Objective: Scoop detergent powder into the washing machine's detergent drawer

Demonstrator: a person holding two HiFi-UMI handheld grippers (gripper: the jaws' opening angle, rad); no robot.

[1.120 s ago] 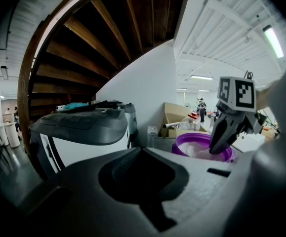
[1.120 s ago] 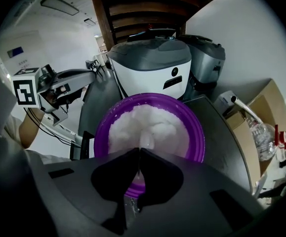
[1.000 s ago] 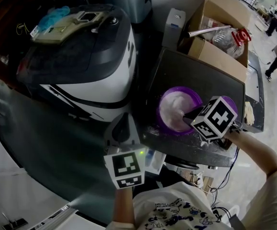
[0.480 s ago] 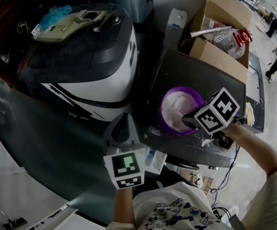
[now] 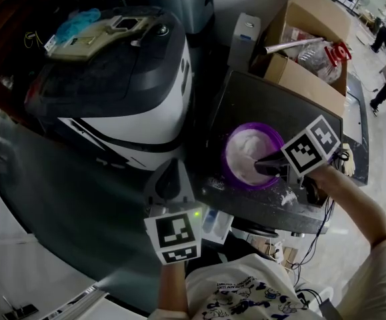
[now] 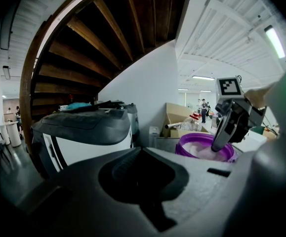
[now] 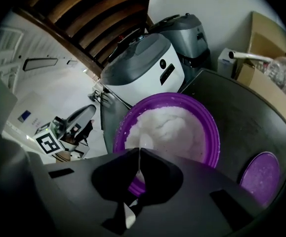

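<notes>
A purple tub point(image 5: 227, 167) of white detergent powder point(image 5: 247, 149) stands on a dark table point(image 5: 273, 109) beside the white and grey washing machine point(image 5: 116, 79). My right gripper point(image 5: 260, 164) reaches over the tub's near rim, shut on a thin white spoon point(image 7: 143, 143) whose bowl lies at the powder point(image 7: 170, 127). In the left gripper view that right gripper point(image 6: 221, 133) dips into the tub point(image 6: 202, 138). My left gripper point(image 5: 173, 165) hangs in front of the machine with its jaws together and nothing in them point(image 6: 143, 149). Whether a small white and blue part point(image 5: 215, 223) near it is the drawer, I cannot tell.
The tub's purple lid point(image 7: 261, 174) lies on the table to the right. Some spilled powder point(image 5: 287, 197) dots the table's front edge. An open cardboard box point(image 5: 306, 52) with clutter stands behind the table, and a white carton point(image 5: 243, 37) beside it. People stand in the far background.
The right gripper has drawn slightly right and turned, its marker cube now more face-up. The left gripper has not moved.
</notes>
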